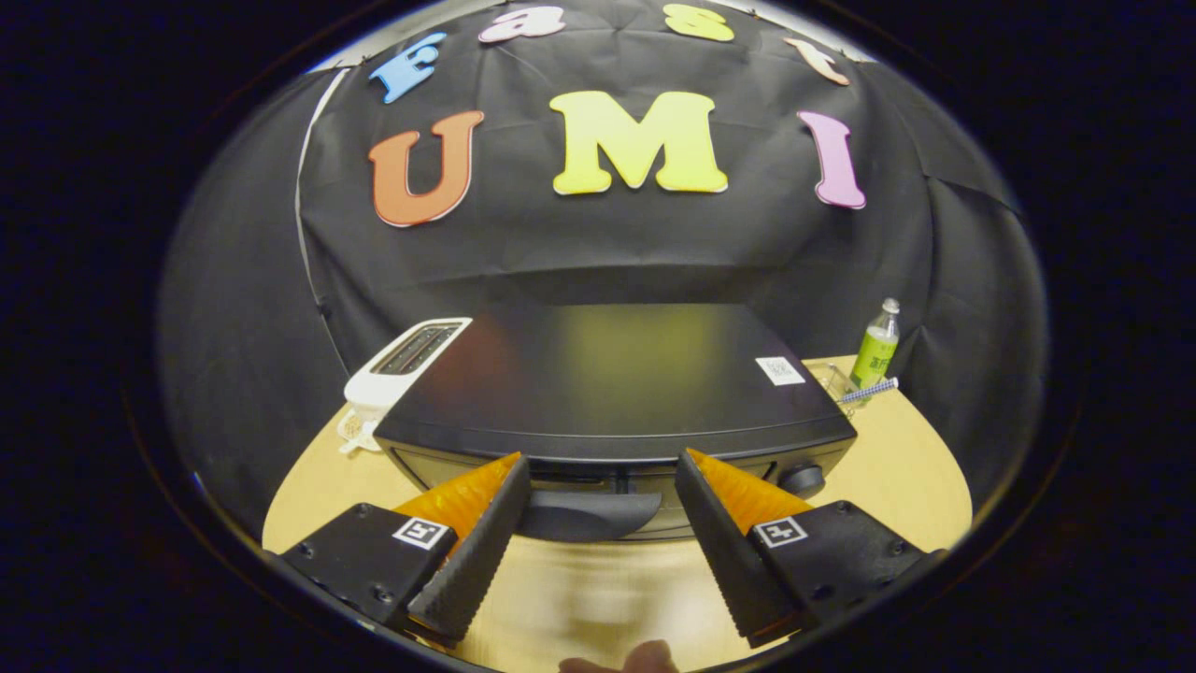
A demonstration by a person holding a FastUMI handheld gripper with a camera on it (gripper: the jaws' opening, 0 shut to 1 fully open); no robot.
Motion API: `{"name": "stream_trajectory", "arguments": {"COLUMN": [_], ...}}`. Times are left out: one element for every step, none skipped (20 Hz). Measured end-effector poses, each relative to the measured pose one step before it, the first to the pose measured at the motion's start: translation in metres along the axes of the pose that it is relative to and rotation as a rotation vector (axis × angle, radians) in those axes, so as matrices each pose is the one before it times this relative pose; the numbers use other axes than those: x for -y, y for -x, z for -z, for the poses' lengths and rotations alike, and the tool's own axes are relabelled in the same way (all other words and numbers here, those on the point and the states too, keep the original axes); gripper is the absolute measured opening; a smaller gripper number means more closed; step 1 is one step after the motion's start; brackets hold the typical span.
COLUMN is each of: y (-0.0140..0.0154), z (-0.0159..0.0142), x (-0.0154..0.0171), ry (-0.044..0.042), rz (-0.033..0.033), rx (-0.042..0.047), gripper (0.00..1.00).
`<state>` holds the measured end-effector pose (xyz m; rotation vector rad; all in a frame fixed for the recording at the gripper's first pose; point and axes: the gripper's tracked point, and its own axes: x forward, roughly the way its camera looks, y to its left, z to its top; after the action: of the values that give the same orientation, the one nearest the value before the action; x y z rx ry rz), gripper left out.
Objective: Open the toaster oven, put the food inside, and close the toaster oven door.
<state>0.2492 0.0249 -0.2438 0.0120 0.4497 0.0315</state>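
Note:
A black toaster oven [607, 374] stands on the wooden table [897, 477], seen from above its front edge, with its door closed. Its dark curved door handle [589, 515] lies between my two fingers, just below the oven's top edge. My gripper [603, 467] is open, the fingertips [509, 467] standing to either side of the handle without pressing on it. A round knob [802, 479] sits on the oven's front, right of the handle. Something pale and blurred lies on the table below the handle, too blurred to tell what.
A white slot toaster [404, 360] stands left of the oven at the back. A green-labelled bottle [876, 348] and a small striped stick [869, 390] are behind the oven's right side. A fingertip of a hand [621, 661] shows at the table's near edge.

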Motion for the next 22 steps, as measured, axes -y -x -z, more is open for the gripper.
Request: {"name": "stream_trajectory", "arguments": {"y": [-0.00255,0.00032,-0.00019,0.00125,0.00081,0.00426,0.00278,0.00206,0.00606,0.00544,0.00555,0.00634,0.00659,0.00492,0.00477,0.00221,0.00192,0.00025,-0.00002,-0.00263,-0.00193,-0.00131], "z": [0.00585,-0.00196,0.00666,-0.00022,0.0043,-0.00007,0.00486,0.0038,0.00462,0.00765,0.0073,0.01017,0.01049,0.01333,0.01331,0.01353,0.01192,0.01174,0.00983,0.00983,0.00897,0.00702], "x": [0.00016,0.00006,-0.00177,-0.00101,-0.00126,0.0003,-0.0001,0.00049,-0.00101,-0.00011,0.00027,0.00029,-0.00044,-0.00173,-0.0007,-0.00149,-0.00042,-0.00031,-0.00038,-0.00024,-0.00054,-0.00064], "ry": [0.01459,0.00231,-0.00282,-0.0099,-0.00013,-0.00141,0.01369,0.00765,-0.00075,0.00597,0.00966,0.00719,-0.0011,-0.00089,0.01511,0.01921,0.01229,-0.00051,-0.01259,-0.01619,-0.01614,-0.01523], "rz": [0.00338,0.00185,-0.00475,-0.00946,-0.01005,-0.00033,0.00276,0.0041,0.00332,0.00308,0.00176,-0.00158,-0.00438,-0.0064,-0.00678,-0.00751,-0.00824,-0.00952,-0.01091,-0.01158,-0.01292,-0.01551], "rx": [-0.02111,0.01818,-0.01965,0.00195,-0.02479,0.0054,-0.00825,0.00258,-0.00175,-0.00747,-0.00618,-0.01063,-0.01476,-0.0211,-0.02083,-0.01883,-0.01767,-0.02041,-0.0221,-0.02239,-0.02721,-0.01941], "gripper": [1.0,1.0,1.0,1.0,1.0,1.0,1.0,1.0,1.0,1.0,1.0,1.0,1.0,1.0,1.0,1.0,1.0,1.0,1.0,1.0,1.0,1.0]}}
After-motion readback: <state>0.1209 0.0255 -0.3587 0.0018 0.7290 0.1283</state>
